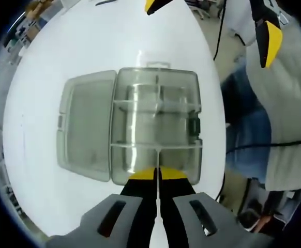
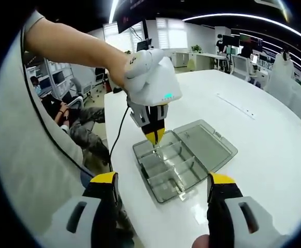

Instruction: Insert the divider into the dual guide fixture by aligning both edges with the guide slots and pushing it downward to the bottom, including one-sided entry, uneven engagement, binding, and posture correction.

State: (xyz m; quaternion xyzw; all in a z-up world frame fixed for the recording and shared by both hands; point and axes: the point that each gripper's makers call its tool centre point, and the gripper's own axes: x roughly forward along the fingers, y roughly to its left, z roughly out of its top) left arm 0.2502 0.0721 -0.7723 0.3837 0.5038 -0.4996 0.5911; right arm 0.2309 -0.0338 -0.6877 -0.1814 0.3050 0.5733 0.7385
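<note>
The left gripper (image 2: 154,137), jaws pressed together on the thin clear divider (image 1: 157,163), holds it upright at the near wall of the open compartment box (image 2: 184,160) on the white table (image 2: 264,129). The right gripper (image 2: 163,194) hovers nearby, jaws spread wide.

Bright ceiling strips (image 2: 243,18) glare off my white counter (image 2: 254,129); edges bend hard, and my left view looks soft.

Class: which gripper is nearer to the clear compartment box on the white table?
Left. The left gripper has its tips down at the clear compartment box, jaws closed. The right gripper hangs back from it, open, off the table's near edge.
</note>
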